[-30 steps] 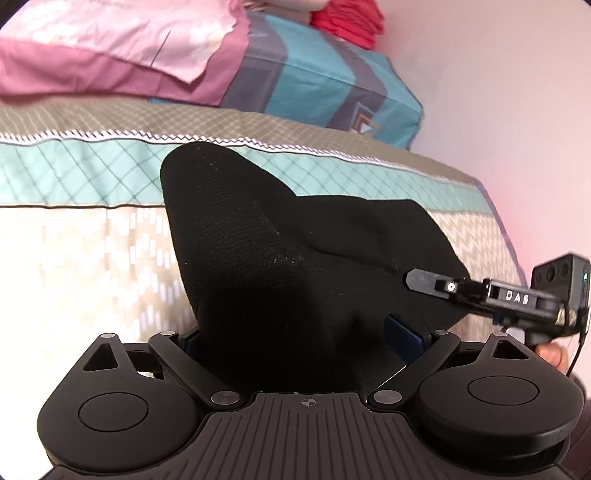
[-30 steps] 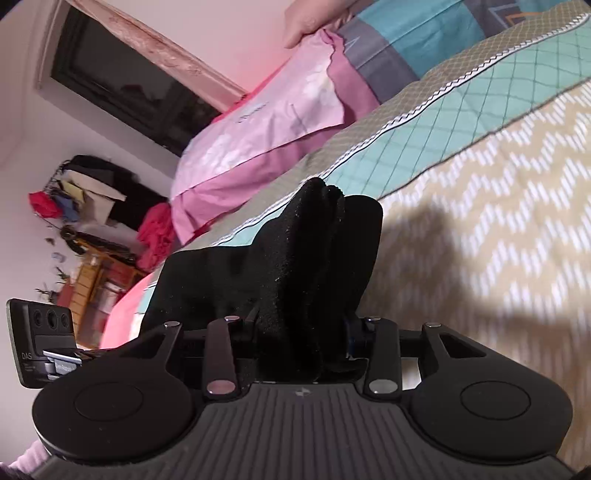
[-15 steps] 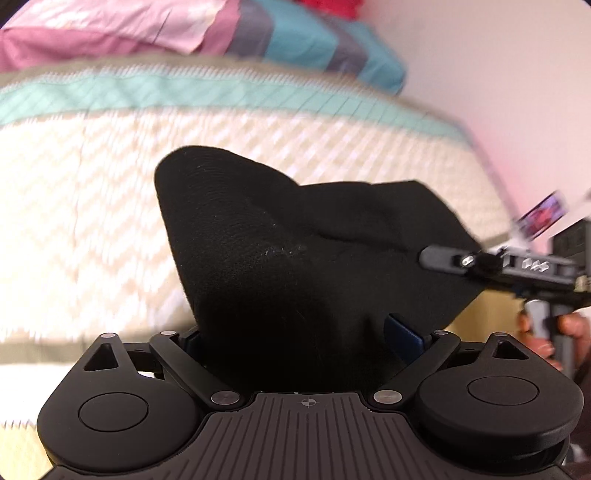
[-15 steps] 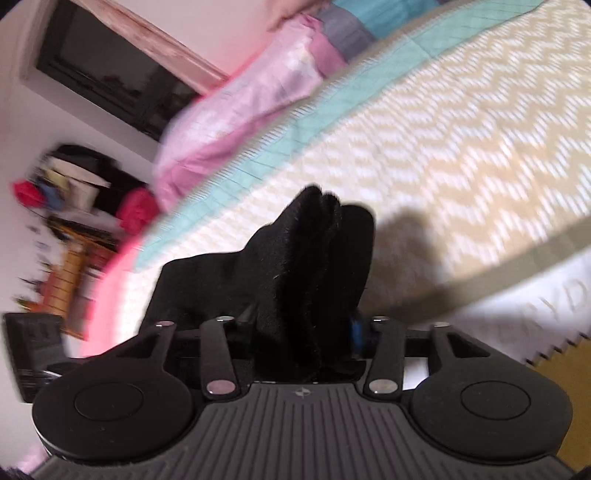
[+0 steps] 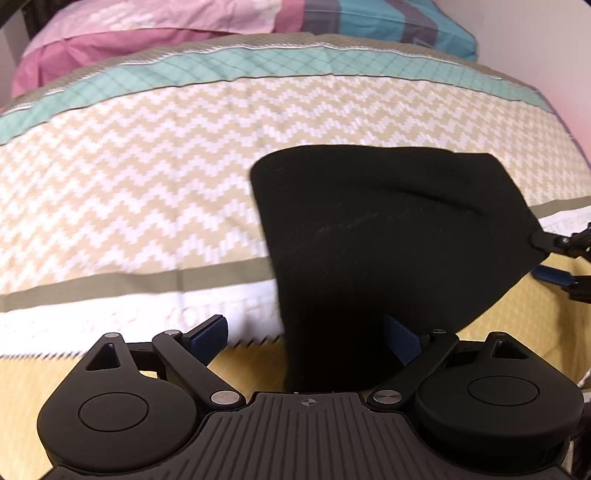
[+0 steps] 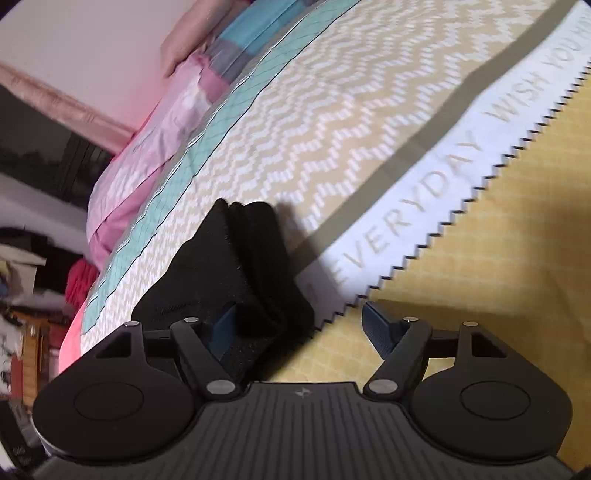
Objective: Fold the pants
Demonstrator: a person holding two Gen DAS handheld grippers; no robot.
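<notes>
The black pants [image 5: 388, 236] are a folded bundle lying on the bed's zigzag cover. In the left wrist view my left gripper [image 5: 306, 336] stands open, the cloth lying between its spread fingers, against the right pad [image 5: 400, 341]. In the right wrist view the pants [image 6: 236, 280] show as stacked folded layers next to the left pad [image 6: 223, 328]. My right gripper [image 6: 301, 325] is open, its fingers wide apart. Its tips [image 5: 554, 258] show at the right edge of the left wrist view, touching the bundle's corner.
The bed cover [image 5: 147, 192] has beige zigzags, a teal band and a white lettered band [image 6: 424, 206] above a yellow panel [image 6: 498, 251]. Pink pillows [image 5: 147, 33] and a teal striped pillow [image 5: 388, 22] lie at the head. Cluttered shelves [image 6: 22, 295] stand beside the bed.
Both grippers carried the pants down toward the foot of the bed, then opened. The bundle now rests on the cover instead of hanging from shut jaws.
</notes>
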